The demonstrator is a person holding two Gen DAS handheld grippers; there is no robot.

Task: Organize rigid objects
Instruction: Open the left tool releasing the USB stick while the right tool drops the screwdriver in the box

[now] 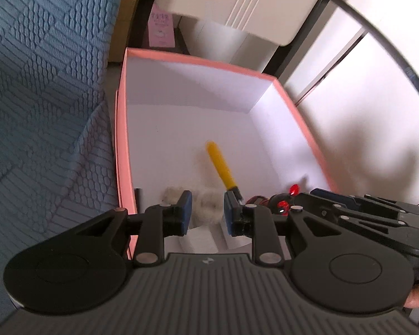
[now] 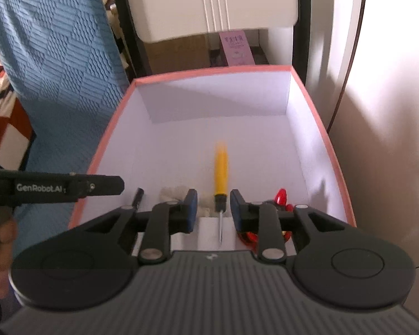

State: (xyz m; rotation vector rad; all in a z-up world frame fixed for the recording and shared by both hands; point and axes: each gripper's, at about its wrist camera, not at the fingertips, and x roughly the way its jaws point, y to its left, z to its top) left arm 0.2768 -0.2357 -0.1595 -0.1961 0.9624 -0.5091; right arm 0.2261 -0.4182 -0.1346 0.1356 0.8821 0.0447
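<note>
Far left in both wrist views I see a blue textured woven cloth (image 1: pixel 42 89) draped beside the box. Just right of it sits the open pink-rimmed cardboard box with white inner walls (image 1: pixel 120 128), and I am looking down into it from the near end.

My left gripper (image 1: pixel 208 212) hangs over the near end of the box with its blue pads (image 1: pixel 186 205) apart and nothing between them. In the right wrist view its black body comes in from the left at the box's left rim.

Inside the box, from the left: a small dark cylindrical piece (image 2: pixel 138 195) against the left wall, then a pale fluffy tuft (image 2: pixel 173 192) on the floor, then the yellow-handled screwdriver with a black collar and thin metal shaft (image 2: pixel 221 173), lying flat near the middle with its handle pointing toward the far wall. Its image is blurred.

My right gripper (image 2: pixel 212 209) is over that screwdriver, pads spread, the shaft visible in the gap but touched by neither pad as far as I can tell.

Further right, near the right wall, lies a shiny red and black item (image 2: pixel 280 196), partly hidden behind the gripper; I cannot tell its shape.

Beyond the box stands a white chair back with raised vertical ribs (image 2: pixel 215 2), and below it a pink printed card (image 2: pixel 237 48).
</note>
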